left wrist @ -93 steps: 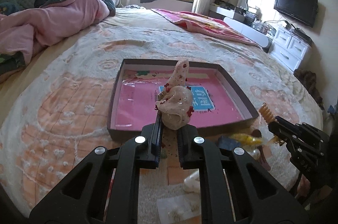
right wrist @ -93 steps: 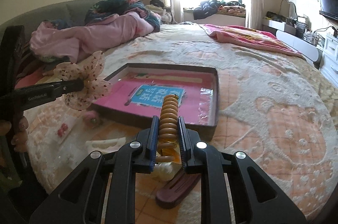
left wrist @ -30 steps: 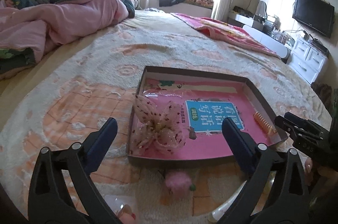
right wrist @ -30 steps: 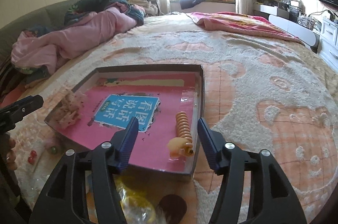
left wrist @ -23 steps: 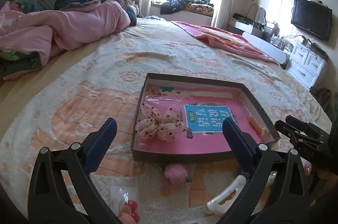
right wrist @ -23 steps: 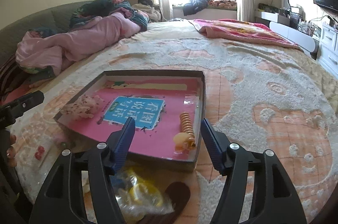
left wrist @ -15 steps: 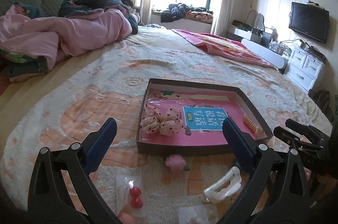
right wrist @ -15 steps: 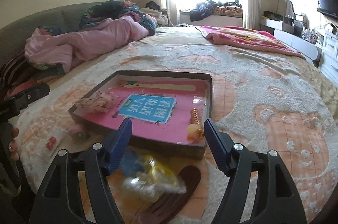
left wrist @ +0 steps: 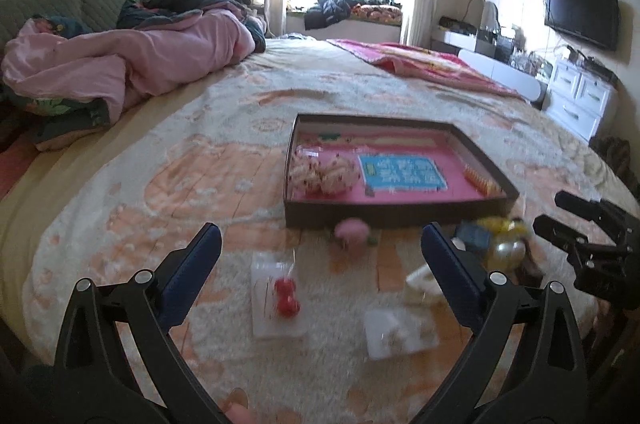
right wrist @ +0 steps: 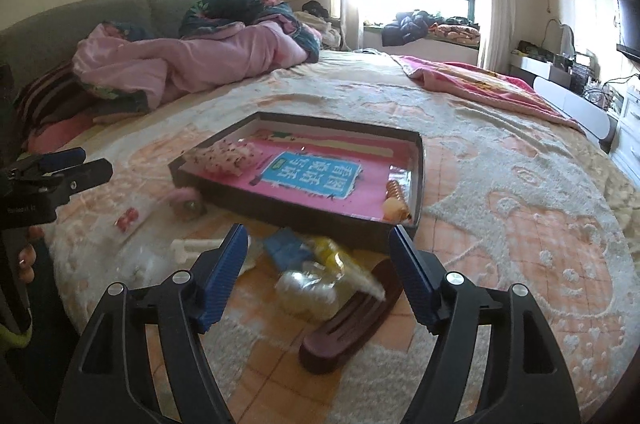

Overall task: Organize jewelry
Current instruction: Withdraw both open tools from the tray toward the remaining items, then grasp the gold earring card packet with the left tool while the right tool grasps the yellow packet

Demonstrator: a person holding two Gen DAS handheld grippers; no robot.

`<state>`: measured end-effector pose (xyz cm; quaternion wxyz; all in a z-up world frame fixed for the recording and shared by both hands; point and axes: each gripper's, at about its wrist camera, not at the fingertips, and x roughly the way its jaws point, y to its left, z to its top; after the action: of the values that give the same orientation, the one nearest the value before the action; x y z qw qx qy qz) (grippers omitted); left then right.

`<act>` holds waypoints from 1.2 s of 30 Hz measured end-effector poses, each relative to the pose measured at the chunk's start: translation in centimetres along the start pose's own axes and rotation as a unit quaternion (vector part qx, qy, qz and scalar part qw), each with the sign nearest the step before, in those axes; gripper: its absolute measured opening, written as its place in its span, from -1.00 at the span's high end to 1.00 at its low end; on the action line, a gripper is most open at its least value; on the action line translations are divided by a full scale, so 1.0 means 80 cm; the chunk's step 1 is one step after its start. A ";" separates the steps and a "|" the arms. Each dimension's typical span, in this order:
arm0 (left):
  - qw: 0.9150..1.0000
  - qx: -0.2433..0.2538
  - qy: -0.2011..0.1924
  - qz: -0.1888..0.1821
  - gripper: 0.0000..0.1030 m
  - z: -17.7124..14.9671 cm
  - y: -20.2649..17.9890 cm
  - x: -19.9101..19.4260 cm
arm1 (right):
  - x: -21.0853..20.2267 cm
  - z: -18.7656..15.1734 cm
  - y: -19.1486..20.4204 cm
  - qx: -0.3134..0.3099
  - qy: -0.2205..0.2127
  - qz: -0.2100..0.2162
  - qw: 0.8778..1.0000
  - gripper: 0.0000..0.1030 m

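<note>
Both claws, left (left wrist: 320, 256) and right (right wrist: 318, 256), gape empty at frame bottom; bow (left wrist: 322, 173) and spiral clip (right wrist: 394, 192) lie in the tray (left wrist: 384, 214) mid-frame, while pompom (left wrist: 351, 230), red beads (left wrist: 285, 294), bags (right wrist: 320, 280) and brown clip (right wrist: 352, 318) wait below it.

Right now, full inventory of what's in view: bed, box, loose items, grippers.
box: 1, dark walls, pink floor, mid bed
scrunchie: 1, pale with red dots, in box, left side
spiral hair tie: 1, orange, in box, right edge
blue label: 1, on box floor
pompom: 1, pink, on bed by box's near wall
red bead packet: 1, clear bag, on bed
white clip: 1, on bed
yellow-blue bagged bundle: 1, on bed near box
maroon clip: 1, on bed, partly under bundle
pink quilt: 1, far left
bed: 1, peach-white cover
left gripper: open, empty
right gripper: open, empty
</note>
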<state>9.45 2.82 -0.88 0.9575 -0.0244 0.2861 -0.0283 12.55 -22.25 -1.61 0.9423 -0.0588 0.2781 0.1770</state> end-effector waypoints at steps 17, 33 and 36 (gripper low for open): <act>0.997 0.057 0.040 -0.037 -0.78 -0.048 -0.048 -0.004 | -0.014 -0.029 0.022 -0.021 0.022 0.007 1.000 -0.36; 0.992 0.079 0.084 -0.046 -0.78 -0.075 -0.075 0.038 | 0.012 -0.035 -0.022 -0.008 0.035 -0.047 0.998 -0.23; 0.993 0.077 0.086 -0.038 -0.78 -0.076 -0.077 0.044 | 0.024 -0.032 -0.031 -0.010 0.041 -0.056 0.998 -0.09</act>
<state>8.82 -3.75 -7.52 0.9265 0.0411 0.3633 -0.0890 13.65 -24.53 -4.79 0.9381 -0.0906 0.3107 0.1237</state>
